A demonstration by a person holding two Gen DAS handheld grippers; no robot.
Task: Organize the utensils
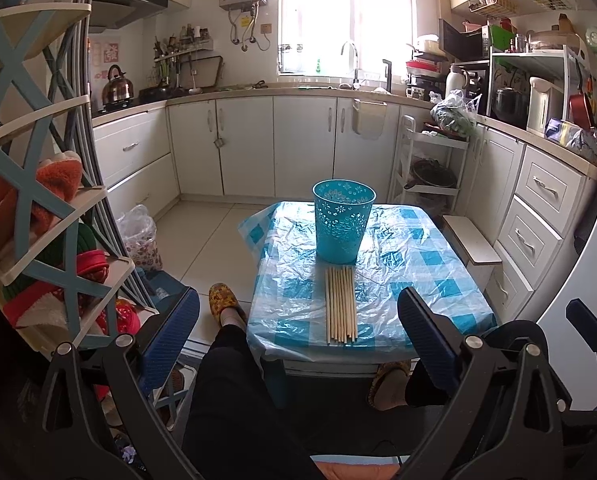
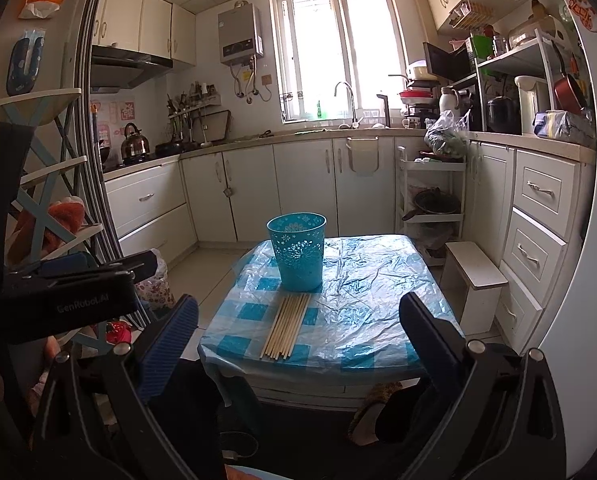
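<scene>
Several chopsticks beside bucket

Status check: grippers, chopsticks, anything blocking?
Left gripper and right gripper open, empty. Chopsticks flat on table, before cup. Nothing blocking.

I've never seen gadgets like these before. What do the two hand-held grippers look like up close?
Each gripper is a black frame of angular struts joined by silver pivot bolts. The left gripper and the right gripper both end in two jaws faced with blue ribbed pads. In the right wrist view, the left gripper's black body bears pale lettering that seems to read "GenRobot.AI". The person wears dark trousers and patterned slippers.
</scene>
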